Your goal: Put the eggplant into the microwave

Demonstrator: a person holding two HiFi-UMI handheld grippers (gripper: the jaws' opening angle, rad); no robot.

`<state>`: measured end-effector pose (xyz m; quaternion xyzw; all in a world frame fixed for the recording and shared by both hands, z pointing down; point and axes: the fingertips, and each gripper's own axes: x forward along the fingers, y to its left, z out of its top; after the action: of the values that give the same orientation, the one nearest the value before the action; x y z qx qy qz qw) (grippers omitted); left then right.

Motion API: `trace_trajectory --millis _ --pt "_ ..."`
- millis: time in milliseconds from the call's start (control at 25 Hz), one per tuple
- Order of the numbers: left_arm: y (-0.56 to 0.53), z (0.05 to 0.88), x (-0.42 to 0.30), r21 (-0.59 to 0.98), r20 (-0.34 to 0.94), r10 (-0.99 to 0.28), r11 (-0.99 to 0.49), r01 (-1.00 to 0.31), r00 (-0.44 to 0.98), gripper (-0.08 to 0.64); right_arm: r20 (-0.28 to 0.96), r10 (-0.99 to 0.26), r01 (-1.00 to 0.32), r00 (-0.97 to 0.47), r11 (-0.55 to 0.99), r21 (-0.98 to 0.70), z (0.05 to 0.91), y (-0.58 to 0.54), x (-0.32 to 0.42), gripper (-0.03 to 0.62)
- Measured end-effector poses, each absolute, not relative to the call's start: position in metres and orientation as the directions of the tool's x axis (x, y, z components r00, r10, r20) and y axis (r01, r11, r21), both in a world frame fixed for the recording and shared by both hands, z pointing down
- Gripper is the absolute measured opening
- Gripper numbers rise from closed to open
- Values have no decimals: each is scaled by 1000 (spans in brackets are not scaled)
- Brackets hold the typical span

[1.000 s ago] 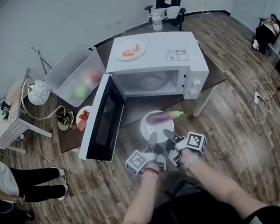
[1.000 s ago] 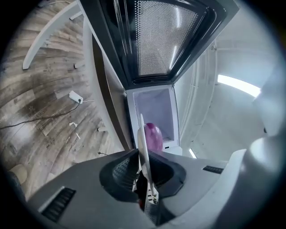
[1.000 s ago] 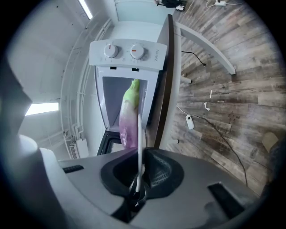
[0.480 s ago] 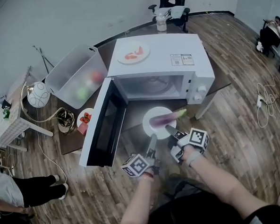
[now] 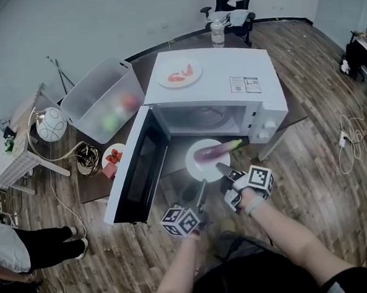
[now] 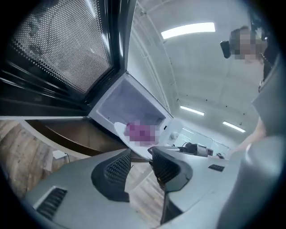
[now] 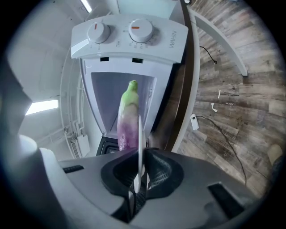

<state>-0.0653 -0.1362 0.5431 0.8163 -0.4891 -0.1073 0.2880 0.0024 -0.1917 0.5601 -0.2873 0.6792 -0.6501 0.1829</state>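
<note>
In the head view, the microwave is standing on the table with its door standing open to the left. The plate carrying the eggplant is sitting just in front of the open cavity, not inside it. The right gripper is pinching the plate's near rim. The left gripper is hanging just beside that rim, on the door side, with its jaws spread and touching nothing. A second plate with red food is lying on top of the microwave, and a clear bin is sitting to the microwave's left. In the left gripper view, the left gripper is showing jaws that have just been opening and are now standing wide, with nothing between them. Past them the plate is showing before the cavity, with the eggplant only a purple smudge on it, and the door is filling the upper left. In the right gripper view, the right gripper is keeping its jaws narrow, clamping the plate, which is showing edge-on as a thin white line. The eggplant is lying on that plate with its green end pointing toward the cavity, and the two dials are sitting above it in the picture.
</note>
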Motion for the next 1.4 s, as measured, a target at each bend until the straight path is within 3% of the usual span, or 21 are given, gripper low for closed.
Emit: trace_trajectory --millis 240,480,1400 --pt "-140 548 -59 473 165 -847 -382 -794 506 152 134 -622 -171 -772 1 -985 559 -209 4 20" --pt "-160 543 -61 320 213 -875 -359 -877 435 0 117 -622 -154 -774 6 -988 555 -229 2 20" --pt "-206 541 -56 278 211 -899 -321 -905 383 0 142 -661 -143 -737 -53 -988 565 -274 -1 21"
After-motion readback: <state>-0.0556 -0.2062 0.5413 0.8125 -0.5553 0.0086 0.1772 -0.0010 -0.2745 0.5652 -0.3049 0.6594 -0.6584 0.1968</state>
